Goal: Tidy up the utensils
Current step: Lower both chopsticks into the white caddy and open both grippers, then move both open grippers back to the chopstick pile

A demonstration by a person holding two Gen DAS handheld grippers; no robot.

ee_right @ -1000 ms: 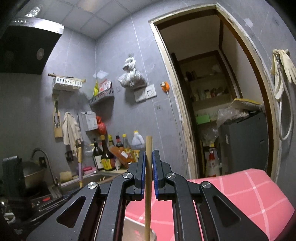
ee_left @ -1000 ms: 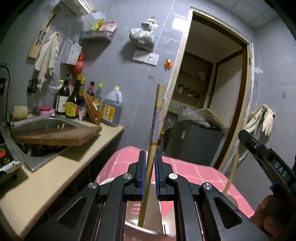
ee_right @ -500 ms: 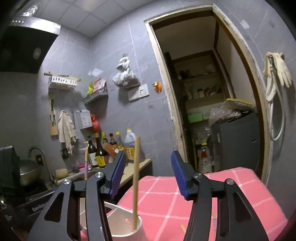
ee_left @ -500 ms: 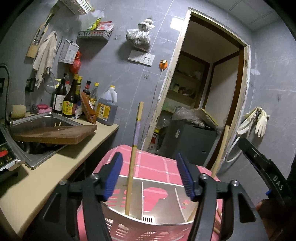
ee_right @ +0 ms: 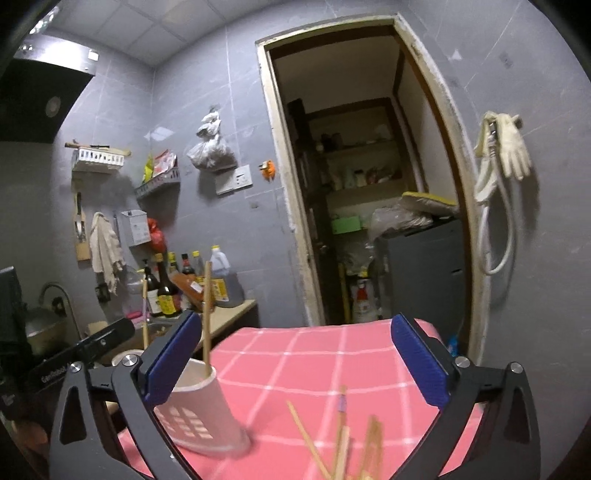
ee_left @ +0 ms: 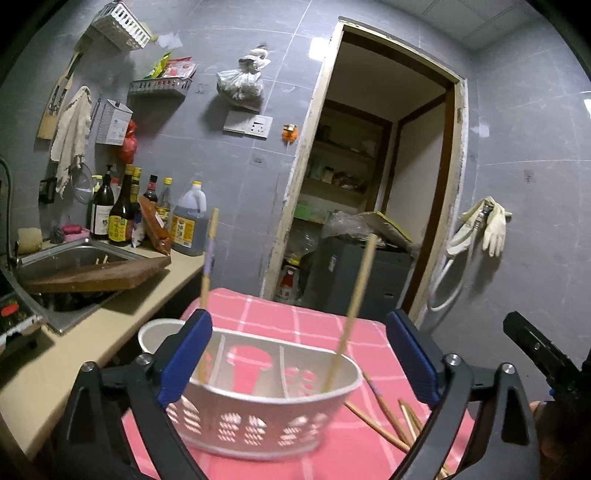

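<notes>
Grey tiled walls (ee_left: 535, 140) close the room under a panelled ceiling (ee_right: 166, 22). Ahead of the jaws an open doorway (ee_left: 373, 177) shows a dim pantry with shelves (ee_right: 362, 184) and a dark cabinet (ee_left: 369, 269). Right of the door, gloves (ee_left: 493, 225) hang on the wall. To the left, a beige counter (ee_left: 55, 354) carries a sink (ee_left: 62, 258), a board (ee_left: 96, 277) and bottles (ee_left: 122, 218). Above them hang a towel (ee_left: 72, 125), a bag (ee_left: 242, 83) and racks (ee_left: 160, 86); a range hood (ee_right: 40, 99) sits far left.
</notes>
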